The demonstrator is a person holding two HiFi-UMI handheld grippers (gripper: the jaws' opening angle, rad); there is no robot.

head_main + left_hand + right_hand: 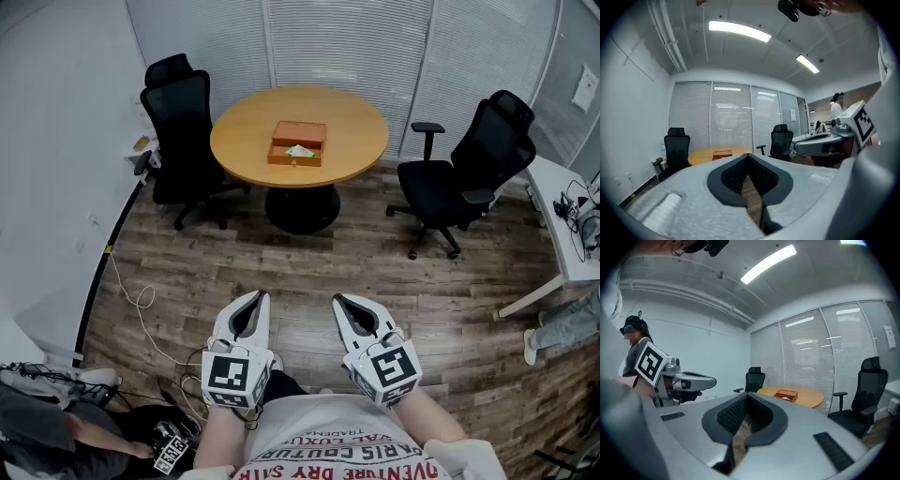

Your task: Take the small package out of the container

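A brown wooden container (298,143) sits on the round wooden table (352,127) across the room. A small white and green package (299,151) lies in its open front part. Both grippers are held close to my body, far from the table. My left gripper (262,295) has its jaw tips together with nothing between them. My right gripper (338,299) is also shut and empty. The container (722,153) shows small and distant in the left gripper view above my left gripper (748,155). In the right gripper view the container (786,394) lies beyond my right gripper (746,394).
A black office chair (183,122) stands left of the table and another (469,173) to its right. A white desk (562,220) runs along the right edge. Cables (141,309) trail over the wood floor at the left. A person (56,431) sits at lower left.
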